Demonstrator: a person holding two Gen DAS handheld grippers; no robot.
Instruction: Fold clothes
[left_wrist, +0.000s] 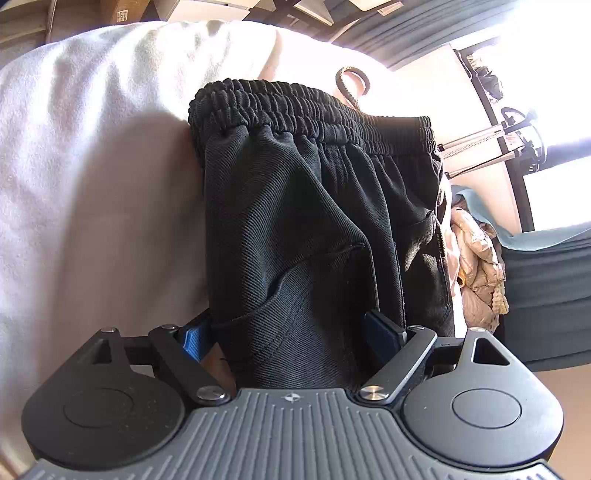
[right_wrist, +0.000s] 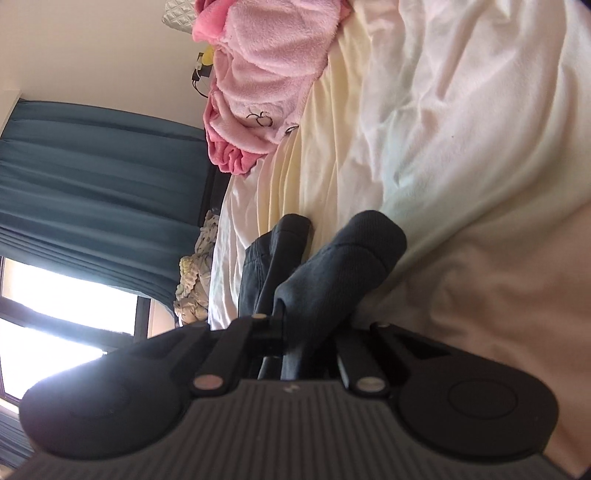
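Note:
A pair of black trousers (left_wrist: 303, 206) with an elastic waistband (left_wrist: 280, 107) hangs over the white bed sheet (left_wrist: 92, 192). My left gripper (left_wrist: 291, 332) has the black cloth bunched between its blue pads (left_wrist: 194, 338) and is shut on it, waistband at the far end. In the right wrist view my right gripper (right_wrist: 295, 295) is shut on another dark fold of the trousers (right_wrist: 343, 258), which covers its fingers. A drawstring loop (left_wrist: 352, 83) lies past the waistband.
A pink fleece garment (right_wrist: 258, 81) lies on the cream sheet (right_wrist: 443, 129) further up the bed. A beige padded jacket (left_wrist: 476, 266) and teal curtains (right_wrist: 92, 177) are beside the bed, with a bright window (right_wrist: 55, 314) and a metal rack (left_wrist: 480, 144).

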